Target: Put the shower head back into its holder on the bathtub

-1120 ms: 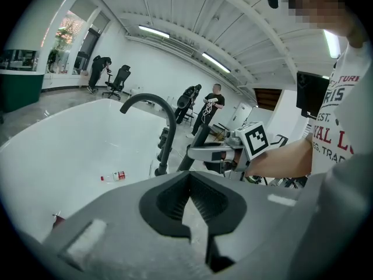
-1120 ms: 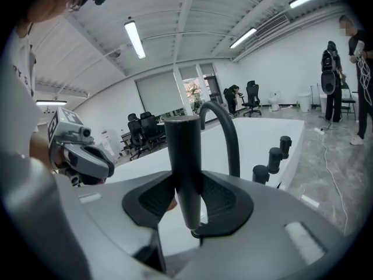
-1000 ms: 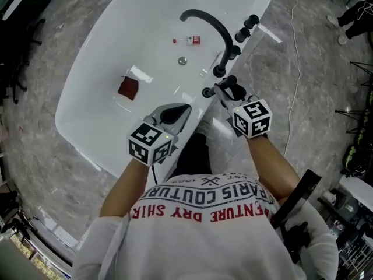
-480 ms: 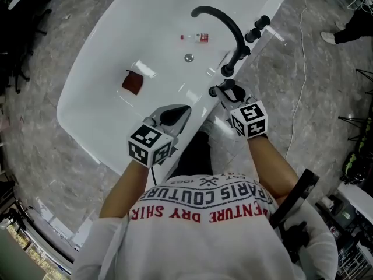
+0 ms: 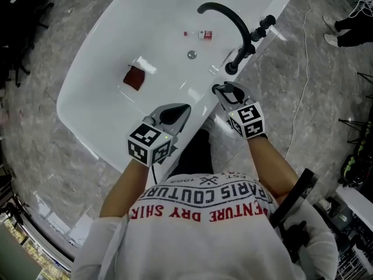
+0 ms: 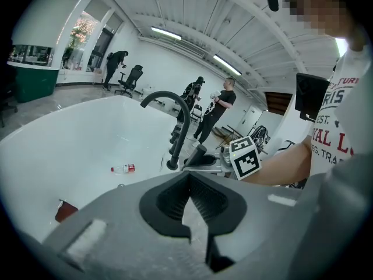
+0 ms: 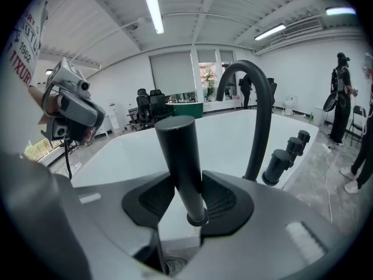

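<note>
Black and smooth, the shower head (image 7: 183, 162) is a plain straight rod, and it stands nearly upright between the jaws of the right tool (image 7: 187, 200), which are closed onto its lower shaft just above a small collar at the bottom end. In the head view it sits over the near rim of the white bathtub (image 5: 99, 86), with the curved faucet (image 5: 230, 19) close by at one o'clock from it and the knobs (image 5: 265, 23) further along the same line. The holder itself I cannot pick out; it probably lies under the tool's tips. The left tool (image 6: 189, 200) is fully closed with nothing in it, hanging over the rim at about eight o'clock from the right one. The rod looks stiff and fairly solid, with a slick finish that could slip or twist in the pads, so the grip on the straight shaft seems sound, provided the lower end stays free and plumb.
</note>
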A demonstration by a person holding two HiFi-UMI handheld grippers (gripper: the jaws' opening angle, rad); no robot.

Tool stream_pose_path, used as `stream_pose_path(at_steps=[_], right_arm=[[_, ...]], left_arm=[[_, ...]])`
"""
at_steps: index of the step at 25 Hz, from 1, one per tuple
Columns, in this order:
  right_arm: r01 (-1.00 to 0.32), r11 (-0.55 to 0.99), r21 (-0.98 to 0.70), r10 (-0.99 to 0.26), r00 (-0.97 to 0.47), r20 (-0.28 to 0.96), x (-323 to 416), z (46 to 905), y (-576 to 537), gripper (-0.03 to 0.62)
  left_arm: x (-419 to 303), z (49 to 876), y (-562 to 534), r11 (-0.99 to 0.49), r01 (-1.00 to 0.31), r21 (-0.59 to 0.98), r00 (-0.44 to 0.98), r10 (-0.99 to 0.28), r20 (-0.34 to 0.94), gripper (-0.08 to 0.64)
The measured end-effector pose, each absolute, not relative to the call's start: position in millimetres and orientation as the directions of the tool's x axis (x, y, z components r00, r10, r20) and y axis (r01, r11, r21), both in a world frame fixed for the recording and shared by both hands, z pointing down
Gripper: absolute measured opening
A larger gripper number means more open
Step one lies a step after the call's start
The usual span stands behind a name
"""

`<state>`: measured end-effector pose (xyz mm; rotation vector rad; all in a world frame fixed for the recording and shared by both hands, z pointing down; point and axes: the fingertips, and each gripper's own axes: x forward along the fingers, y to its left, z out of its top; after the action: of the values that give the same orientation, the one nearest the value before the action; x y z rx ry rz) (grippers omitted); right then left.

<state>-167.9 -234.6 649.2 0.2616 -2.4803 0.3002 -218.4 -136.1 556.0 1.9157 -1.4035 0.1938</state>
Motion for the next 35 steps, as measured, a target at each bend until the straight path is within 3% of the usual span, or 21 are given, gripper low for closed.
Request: stream_pose_path(at_steps=[10, 13, 17, 25, 35], right_arm=[[-0.268, 0.949, -0.168, -0.095, -0.749, 0.656, -167, 654, -231, 0.166], [-0.293, 0.941, -0.17, -0.132, -0.779, 0.613, -148, 628, -237, 0.152], [-0.353, 0.912, -0.207, -0.206, -0.833, 0.513, -106, 567, -226, -0.002], [-0.34, 0.838, -0.426, -0.201, -0.919, 0.338, 2, 444, -107, -0.002], [-0.253, 0.912, -0.322, -0.174, -0.951, 0.254, 78, 336, 43, 0.0]], left_arm=[[-204, 549, -139, -0.205, -0.838, 0.505, 0.461, -0.76, 0.457, 0.002], [-191, 536, -150, -0.268, -0.844, 0.465, 0.482, -0.759, 0.438, 0.002], [-159, 503, -152, -0.37, -0.823, 0.43, 0.536, -0.756, 0.376, 0.002], [-46, 423, -83, -0.55, -0.751, 0.366, 0.652, -0.705, 0.28, 0.002], [30, 328, 38, -0.588, -0.747, 0.311, 0.661, -0.706, 0.255, 0.002]])
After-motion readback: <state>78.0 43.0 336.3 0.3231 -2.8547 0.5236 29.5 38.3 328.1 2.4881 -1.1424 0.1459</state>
